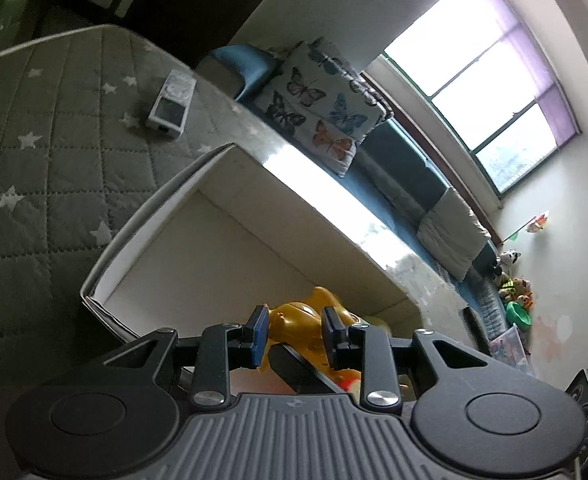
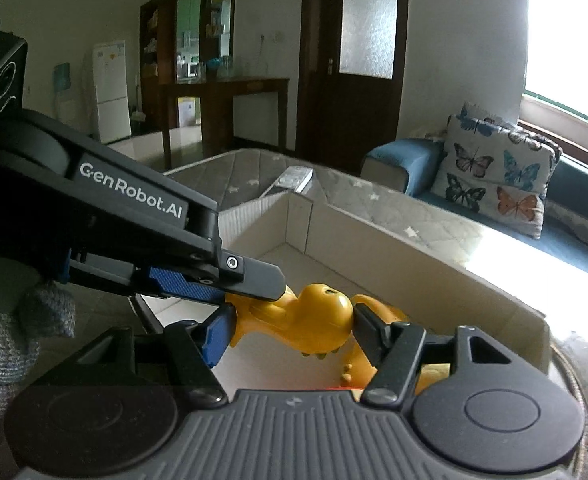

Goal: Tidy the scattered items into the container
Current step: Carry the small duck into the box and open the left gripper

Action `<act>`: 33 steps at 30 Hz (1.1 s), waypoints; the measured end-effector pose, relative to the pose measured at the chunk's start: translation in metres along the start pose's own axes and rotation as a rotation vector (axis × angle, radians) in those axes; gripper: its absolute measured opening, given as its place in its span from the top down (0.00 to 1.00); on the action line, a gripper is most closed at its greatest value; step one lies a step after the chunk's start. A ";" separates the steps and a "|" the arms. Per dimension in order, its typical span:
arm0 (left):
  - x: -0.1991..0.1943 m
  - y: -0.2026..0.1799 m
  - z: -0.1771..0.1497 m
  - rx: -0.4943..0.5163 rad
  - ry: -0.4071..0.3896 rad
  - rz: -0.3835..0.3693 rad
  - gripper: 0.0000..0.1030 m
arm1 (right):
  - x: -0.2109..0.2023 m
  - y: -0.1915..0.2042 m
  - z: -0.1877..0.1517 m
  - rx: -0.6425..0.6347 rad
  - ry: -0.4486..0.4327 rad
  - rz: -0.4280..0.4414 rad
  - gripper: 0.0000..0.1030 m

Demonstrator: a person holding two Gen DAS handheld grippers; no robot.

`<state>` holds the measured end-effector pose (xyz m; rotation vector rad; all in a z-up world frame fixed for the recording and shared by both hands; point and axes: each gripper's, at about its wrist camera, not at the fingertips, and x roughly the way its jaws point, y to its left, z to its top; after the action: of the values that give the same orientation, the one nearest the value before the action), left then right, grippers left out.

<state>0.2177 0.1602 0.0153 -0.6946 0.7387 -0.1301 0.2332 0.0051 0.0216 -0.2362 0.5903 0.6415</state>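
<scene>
right gripper: nearest in the right wrist view; blue-padded black jaws closed on the wide body of a glossy yellow plastic animal toy, pads pressing both flanks.
left gripper: also clamped on the same toy, at a narrower part; in the right wrist view it comes in from the left, fingertips on the toy's left end.
hand: grey knit glove at the near-left edge, behind the left gripper.
toy position: held by both grippers, just above the near end of the box floor; can't tell whether it touches the floor.
container: shallow white cardboard box w/ low walls, sitting on a grey quilted mat with white stars; box floor beyond the toy looks bare, near-right corner hidden by the grippers.
left over: white remote-like device on the mat, past the far-left corner of the box, well apart from it; prob. still to be tidied.
far: blue sofa w/ butterfly-print cushion, bright window behind.
progress: judged early-to-mid; the toy is over the box but not released, nothing else visibly inside, at least one item still out.
</scene>
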 end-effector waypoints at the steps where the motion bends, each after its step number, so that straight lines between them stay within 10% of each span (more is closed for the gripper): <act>1: 0.001 0.001 0.001 0.000 0.000 -0.002 0.71 | 0.002 0.000 -0.001 -0.002 0.001 -0.003 0.37; 33: -0.047 -0.050 -0.071 0.218 -0.038 0.053 0.70 | -0.086 0.017 -0.042 -0.072 -0.020 -0.018 0.19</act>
<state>0.1419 0.0997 0.0360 -0.4686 0.6944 -0.1459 0.1489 -0.0396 0.0374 -0.3016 0.5459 0.6478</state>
